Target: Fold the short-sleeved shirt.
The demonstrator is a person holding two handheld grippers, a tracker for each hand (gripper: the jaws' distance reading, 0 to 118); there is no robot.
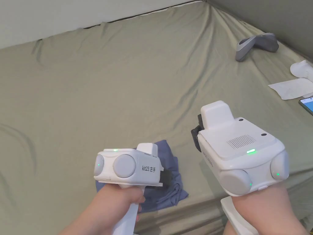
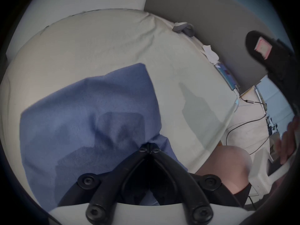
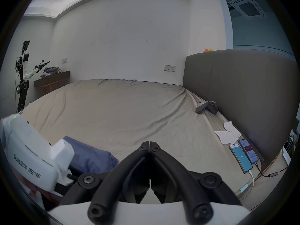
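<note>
A blue short-sleeved shirt [image 1: 171,183] lies crumpled near the front edge of the bed with the olive sheet [image 1: 122,91]. My left gripper [image 1: 167,178] hangs right over it. In the left gripper view its jaws [image 2: 149,145] are shut and the shirt [image 2: 81,111] creases in towards their tip, so they pinch the cloth there. Up and to the right of the shirt, my right gripper [image 1: 195,134] is held above bare sheet. In the right gripper view its jaws [image 3: 149,143] are shut with nothing between them, and the shirt [image 3: 90,157] lies at lower left.
A grey curved device [image 1: 256,44] rests at the far right by the grey headboard [image 3: 243,90]. White tissues [image 1: 295,87] and two phones on cables [image 3: 243,157] lie along the right side. A robot [image 3: 24,76] stands by the far wall. The bed's front edge [image 1: 189,214] is just below the shirt.
</note>
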